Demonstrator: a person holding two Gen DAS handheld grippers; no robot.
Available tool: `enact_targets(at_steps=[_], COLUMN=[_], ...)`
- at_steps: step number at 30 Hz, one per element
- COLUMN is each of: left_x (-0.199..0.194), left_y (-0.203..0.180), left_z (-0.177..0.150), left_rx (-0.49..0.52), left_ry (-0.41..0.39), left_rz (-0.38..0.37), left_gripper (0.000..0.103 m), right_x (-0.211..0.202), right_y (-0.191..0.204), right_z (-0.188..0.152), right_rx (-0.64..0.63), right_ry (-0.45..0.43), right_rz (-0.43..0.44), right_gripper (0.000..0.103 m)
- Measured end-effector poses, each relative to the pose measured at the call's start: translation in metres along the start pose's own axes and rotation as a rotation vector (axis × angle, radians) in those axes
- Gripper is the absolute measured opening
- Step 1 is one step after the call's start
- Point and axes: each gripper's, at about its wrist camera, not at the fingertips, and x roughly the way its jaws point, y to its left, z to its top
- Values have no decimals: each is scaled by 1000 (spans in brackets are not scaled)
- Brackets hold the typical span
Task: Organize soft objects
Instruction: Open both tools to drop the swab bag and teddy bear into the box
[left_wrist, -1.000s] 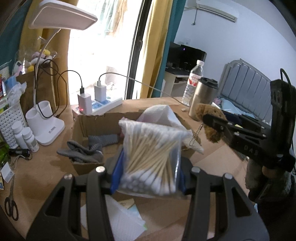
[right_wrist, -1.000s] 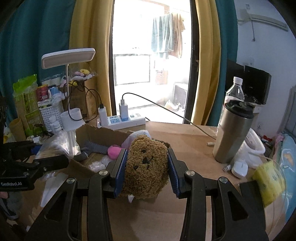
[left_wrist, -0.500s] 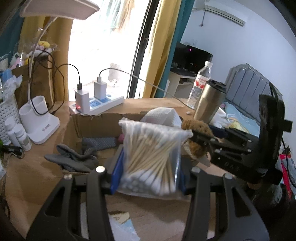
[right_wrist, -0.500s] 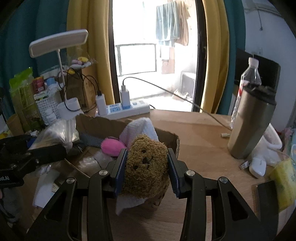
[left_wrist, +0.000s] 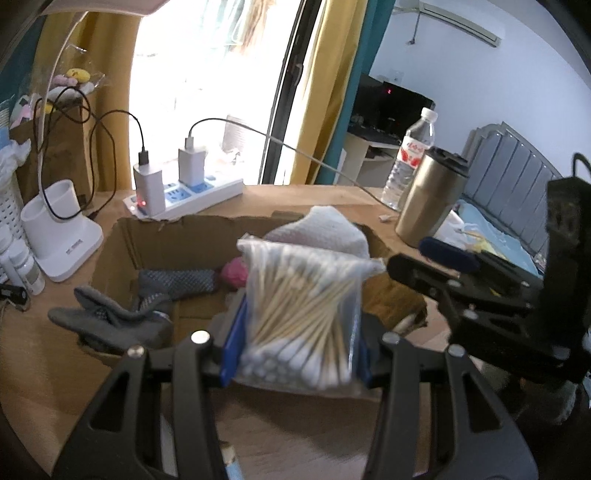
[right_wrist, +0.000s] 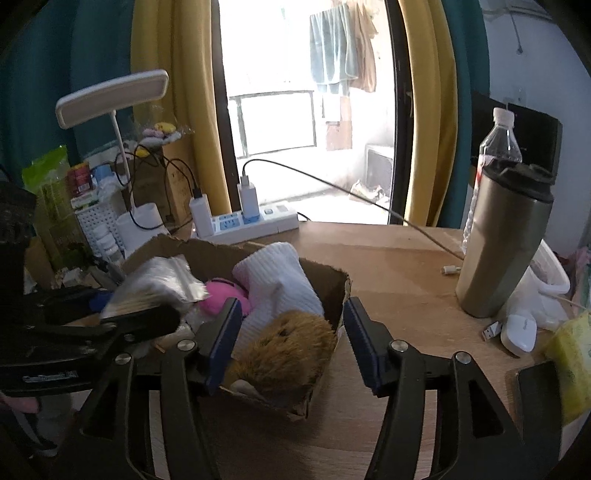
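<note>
My right gripper (right_wrist: 291, 334) is opening, and the brown bear (right_wrist: 284, 347) lies free in the cardboard box (right_wrist: 334, 280), beside the white cloth (right_wrist: 277, 280). My left gripper (left_wrist: 295, 350) is clamped on the bag of cotton swabs (left_wrist: 303, 314), above the box. I think the bag is light and slippery, and the thin sticks can bend, so I grip it at the middle.

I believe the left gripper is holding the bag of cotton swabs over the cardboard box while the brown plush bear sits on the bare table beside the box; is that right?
Not quite. The left gripper does hold the bag of cotton swabs over the cardboard box, but the brown plush bear lies inside the box, between the opening pads of the right gripper, which no longer press it. The right wrist view shows this.
</note>
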Motion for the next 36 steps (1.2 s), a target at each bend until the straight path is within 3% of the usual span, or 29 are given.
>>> enact_targets(at_steps=[6, 10, 19, 21, 22, 36], left_x=[9, 23, 44, 42, 40, -5], left_y=[-12, -19, -26, -27, -28, -20], left_z=[5, 5, 6, 7, 7, 3], left_rx=[22, 34, 27, 33, 36, 38], left_ry=[-11, 18, 70, 67, 60, -13], left_rz=[14, 19, 27, 26, 21, 12], left_gripper=[49, 49, 55, 71, 73, 76], right_x=[-4, 2, -5, -7, -8, -36], right_y=[-13, -23, -27, -29, -29, -22], right_z=[-6, -14, -15, -15, -15, -16], right_rx=[6, 28, 48, 55, 58, 81], right_ry=[10, 47, 22, 18, 16, -20], right_rz=[-36, -53, -45, -50, -52, -77], right_gripper=[61, 61, 61, 61, 61, 61])
